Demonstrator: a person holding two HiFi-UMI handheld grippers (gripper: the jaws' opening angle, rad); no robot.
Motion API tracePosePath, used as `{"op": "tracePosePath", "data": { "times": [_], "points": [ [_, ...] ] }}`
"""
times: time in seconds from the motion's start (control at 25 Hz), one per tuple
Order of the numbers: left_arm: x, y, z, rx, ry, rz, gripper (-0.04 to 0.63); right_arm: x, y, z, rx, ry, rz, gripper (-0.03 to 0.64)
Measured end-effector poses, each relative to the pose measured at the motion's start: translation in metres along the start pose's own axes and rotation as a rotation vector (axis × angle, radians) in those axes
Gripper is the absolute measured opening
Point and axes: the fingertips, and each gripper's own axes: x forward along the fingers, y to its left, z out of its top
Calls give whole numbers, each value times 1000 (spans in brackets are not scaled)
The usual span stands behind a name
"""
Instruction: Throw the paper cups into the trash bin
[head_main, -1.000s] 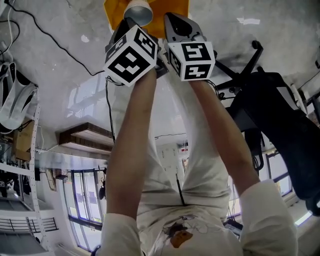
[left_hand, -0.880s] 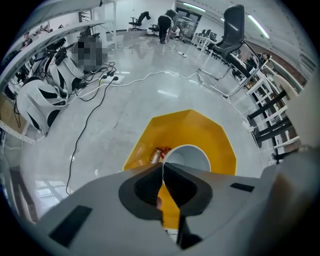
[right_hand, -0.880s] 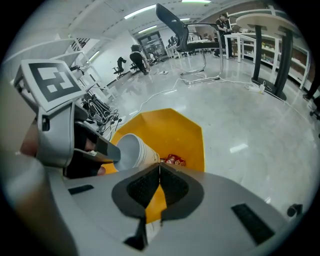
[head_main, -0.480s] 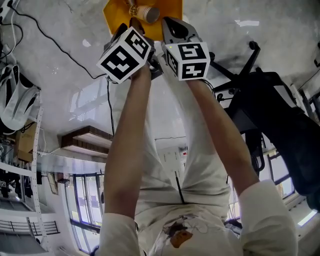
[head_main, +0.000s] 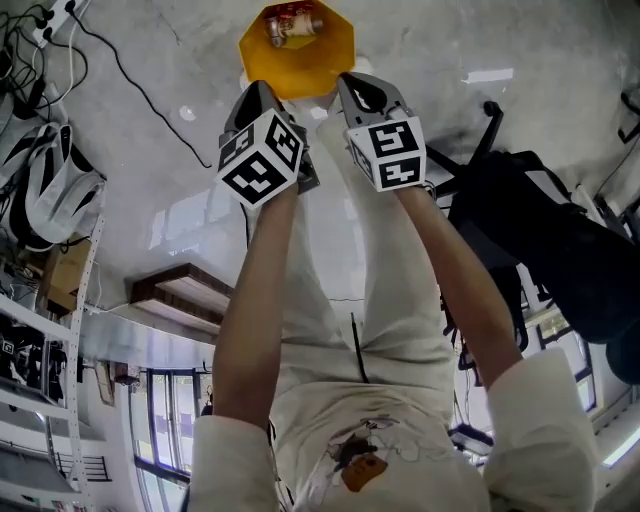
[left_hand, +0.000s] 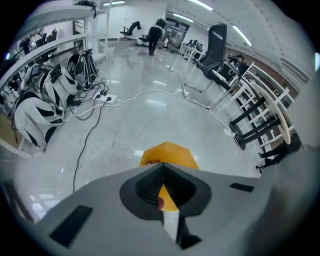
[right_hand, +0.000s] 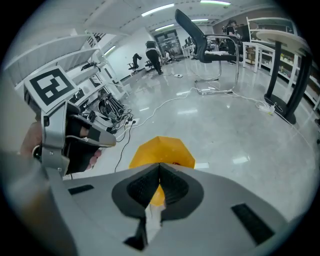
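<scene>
A yellow trash bin (head_main: 320, 75) stands on the grey floor at the top of the head view. A paper cup (head_main: 292, 24) lies on its side inside it, with some red-printed rubbish beside it. My left gripper (head_main: 252, 93) hangs just short of the bin's near rim; its jaws are closing and nothing is between them. My right gripper (head_main: 356, 82) is beside it, shut and empty. Past the touching jaws of the left gripper (left_hand: 162, 166) the left gripper view shows the bin (left_hand: 167, 153). Beyond the shut right gripper (right_hand: 159, 166) the bin (right_hand: 161, 151) shows again.
A black office chair (head_main: 545, 235) stands to the right of my arms. Black cables (head_main: 130, 85) run over the floor at the left, near white moulded shells (head_main: 55, 195). A wooden board (head_main: 180, 285) lies at the lower left. Racks and another chair (left_hand: 215, 47) stand farther off.
The paper cup, which was at my left gripper's tips above the bin, tipped over and now lies inside the bin. Both grippers have drawn back from over the bin.
</scene>
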Motion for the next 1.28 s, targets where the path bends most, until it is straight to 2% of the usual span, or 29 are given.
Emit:
{"op": "tracePosePath", "data": {
  "times": [0.16,0.32,0.64,0.8,1.0,1.12,1.28],
  "points": [
    [-36,-15,30,38,-50,-12,6,-35,15,25,-23,-14,21,8],
    [-82,-42,54,118,-94,-60,5,-77,34,53,-49,-25,42,8],
    [-188,-85,107,246,-180,-137,5,-167,69,144,-128,-101,77,8],
    [-256,-108,132,287,-239,-184,5,-223,84,186,-141,-151,79,7],
    [-352,-130,164,300,-354,-214,5,-301,110,230,-182,-227,80,8],
    [-410,-140,171,312,-414,-253,5,-341,130,245,-204,-255,86,7],
    [-478,-152,170,372,-446,-322,5,-398,157,262,-255,-282,97,7]
  ]
}}
